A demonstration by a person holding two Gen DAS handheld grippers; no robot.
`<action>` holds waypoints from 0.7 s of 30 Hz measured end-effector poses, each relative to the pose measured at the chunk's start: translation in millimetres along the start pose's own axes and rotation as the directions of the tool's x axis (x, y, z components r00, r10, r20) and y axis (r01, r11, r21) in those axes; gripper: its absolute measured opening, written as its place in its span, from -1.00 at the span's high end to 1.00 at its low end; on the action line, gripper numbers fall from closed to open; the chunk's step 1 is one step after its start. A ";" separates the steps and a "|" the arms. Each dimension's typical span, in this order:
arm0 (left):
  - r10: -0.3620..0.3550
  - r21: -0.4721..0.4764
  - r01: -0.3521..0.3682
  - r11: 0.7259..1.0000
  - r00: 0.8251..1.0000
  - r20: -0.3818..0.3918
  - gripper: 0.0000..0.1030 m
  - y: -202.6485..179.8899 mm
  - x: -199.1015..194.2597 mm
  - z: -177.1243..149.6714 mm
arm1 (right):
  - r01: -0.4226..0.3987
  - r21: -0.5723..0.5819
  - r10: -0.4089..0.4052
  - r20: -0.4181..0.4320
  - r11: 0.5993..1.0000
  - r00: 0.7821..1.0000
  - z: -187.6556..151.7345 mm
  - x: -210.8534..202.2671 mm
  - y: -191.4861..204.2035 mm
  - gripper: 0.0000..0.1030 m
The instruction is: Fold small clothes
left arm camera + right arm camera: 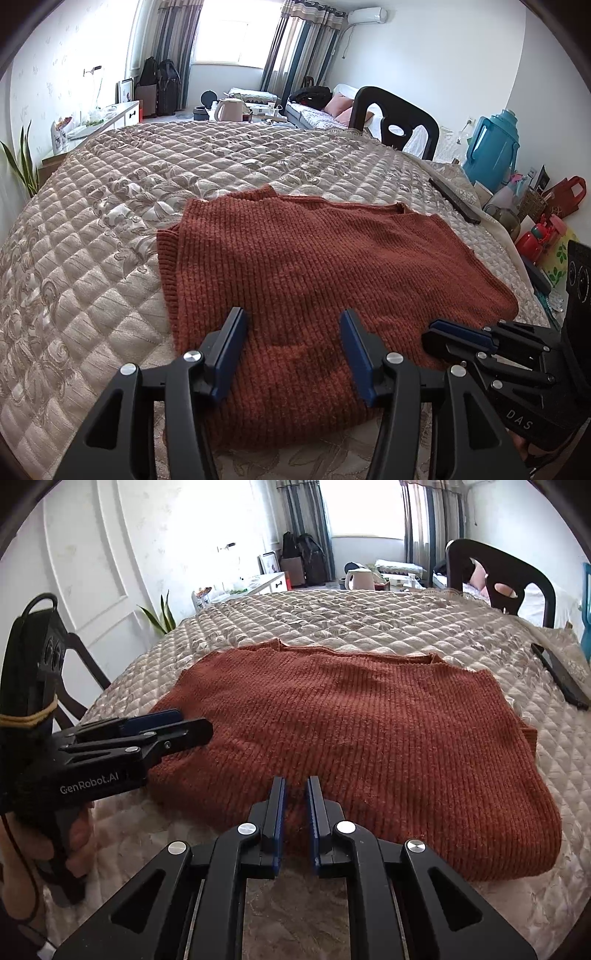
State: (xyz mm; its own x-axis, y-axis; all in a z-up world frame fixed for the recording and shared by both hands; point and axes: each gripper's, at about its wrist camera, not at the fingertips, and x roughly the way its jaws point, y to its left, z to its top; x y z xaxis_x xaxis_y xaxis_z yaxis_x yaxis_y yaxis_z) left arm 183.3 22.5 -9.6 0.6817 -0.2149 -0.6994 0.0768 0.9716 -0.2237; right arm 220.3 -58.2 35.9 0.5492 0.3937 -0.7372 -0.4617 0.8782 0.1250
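A rust-red knit sweater (325, 273) lies flat on the quilted bed, its sides folded in; it also shows in the right wrist view (369, 723). My left gripper (293, 325) is open, its fingers over the sweater's near hem; from the right wrist view it (184, 723) sits at the sweater's left edge. My right gripper (295, 794) has its jaws nearly closed, a narrow gap left, at the near hem with knit fabric showing between them. It shows in the left wrist view (439, 332) at the sweater's right edge.
The beige quilted bedspread (110, 258) spreads wide around the sweater. A black flat remote-like object (561, 675) lies on the bed at the right. A black chair (399, 118) stands beyond the bed. A blue thermos (491, 147) and clutter sit on the right.
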 end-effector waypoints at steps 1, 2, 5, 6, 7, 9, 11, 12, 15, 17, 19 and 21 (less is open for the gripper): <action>0.009 0.002 -0.009 1.000 1.000 -0.001 -0.09 -1.1 -0.6 -0.1 | -0.004 0.004 0.004 0.001 1.000 1.000 -0.5 -0.2 -0.7 0.79; 0.017 -0.002 -0.017 1.000 1.000 -0.006 -0.09 -2.7 -3.1 -0.5 | -0.012 0.012 0.012 0.001 1.000 1.000 -0.9 -0.5 -2.2 0.78; -0.007 -0.024 0.007 1.000 1.000 0.014 -0.09 -2.6 -18.4 -5.4 | -0.025 0.023 0.025 0.002 0.999 1.000 -2.4 -1.4 -4.8 0.78; -0.016 -0.035 0.017 0.999 1.000 0.021 -0.09 -1.5 -24.0 -8.8 | -0.025 0.023 0.025 0.003 0.999 1.000 -2.5 -1.9 -5.2 0.78; -0.026 -0.048 0.028 0.998 0.999 0.028 -0.09 0.0 -30.3 -13.4 | -0.026 0.024 0.026 0.003 0.999 1.000 -2.5 -2.0 -5.3 0.78; -0.043 -0.080 0.045 0.996 0.999 0.033 -0.09 4.1 -38.8 -21.9 | -0.024 0.023 0.024 0.003 0.999 1.000 -2.7 -2.0 -5.1 0.78; -0.061 -0.113 0.064 0.991 0.998 0.029 -0.09 7.9 -44.9 -31.5 | -0.023 0.021 0.022 0.003 1.000 1.000 -2.8 -2.2 -5.2 0.78; -0.075 -0.134 0.077 0.988 0.997 0.024 -0.09 10.0 -46.5 -36.2 | -0.023 0.021 0.022 0.003 1.000 1.000 -2.8 -2.3 -5.1 0.78; -0.115 -0.209 0.115 0.971 0.993 0.012 -0.09 19.1 -47.7 -47.7 | -0.028 0.025 0.027 0.004 0.999 1.000 -2.8 -2.2 -5.5 0.78; -0.129 -0.259 0.126 0.958 0.992 0.005 -0.09 24.6 -46.9 -53.2 | -0.031 0.027 0.030 0.004 0.999 1.000 -2.9 -2.3 -5.4 0.78; -0.144 -0.297 0.138 0.945 0.990 0.001 -0.09 27.5 -46.1 -58.2 | -0.031 0.027 0.031 0.004 0.999 1.000 -2.9 -2.4 -5.5 0.78; -0.140 -0.319 0.137 0.938 0.990 0.012 -0.09 28.6 -48.3 -61.3 | -0.034 0.030 0.034 0.005 0.999 0.999 -3.0 -2.6 -5.6 0.78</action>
State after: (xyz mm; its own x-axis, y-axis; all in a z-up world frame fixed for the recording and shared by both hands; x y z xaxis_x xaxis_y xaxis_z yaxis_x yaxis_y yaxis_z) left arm 108.1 54.6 -23.8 0.6728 -0.3479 -0.6529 -0.0666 0.8505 -0.5218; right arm 219.4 -65.0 35.1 0.5363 0.4246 -0.7294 -0.4592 0.8719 0.1700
